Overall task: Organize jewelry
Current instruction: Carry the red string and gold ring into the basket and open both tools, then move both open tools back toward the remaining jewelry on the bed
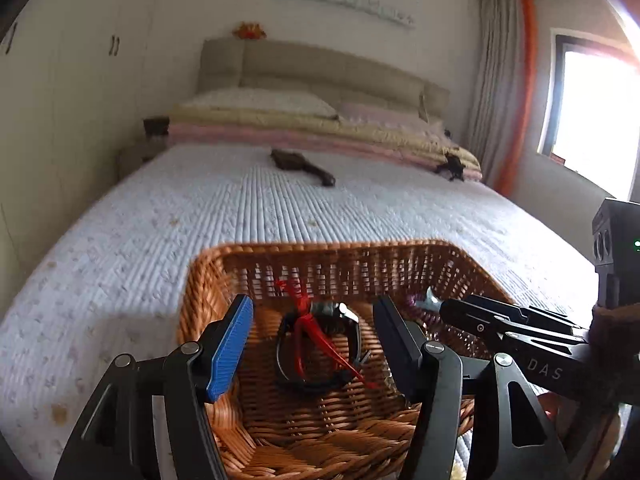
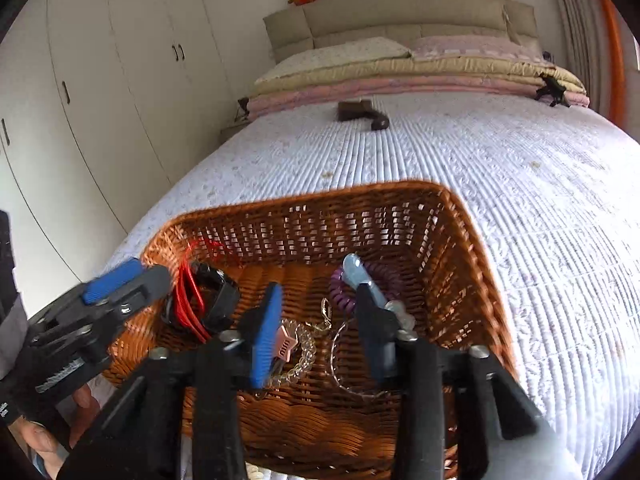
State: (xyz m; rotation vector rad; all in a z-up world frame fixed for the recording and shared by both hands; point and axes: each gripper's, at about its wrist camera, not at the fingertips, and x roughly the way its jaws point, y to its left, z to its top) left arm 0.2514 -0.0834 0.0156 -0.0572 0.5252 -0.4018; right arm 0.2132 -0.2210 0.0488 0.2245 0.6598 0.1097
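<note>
The bed (image 1: 280,216) supports the wicker basket (image 2: 460,248). Inside the basket, the black watch (image 1: 320,344) wrapped in red cord (image 1: 308,320) lies directly between the spread, empty fingers of the left gripper (image 1: 316,344). The right gripper (image 2: 320,328), likewise spread and empty, hovers above the purple coil bracelet (image 2: 344,296), blue clip (image 2: 356,268) and chains (image 2: 340,360).

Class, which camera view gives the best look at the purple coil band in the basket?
The right wrist view: the coil band lies in plain sight on the basket floor, only partly crossed by a pale blue clip. The left wrist view shows just a sliver beside the left claw's finger.
</note>
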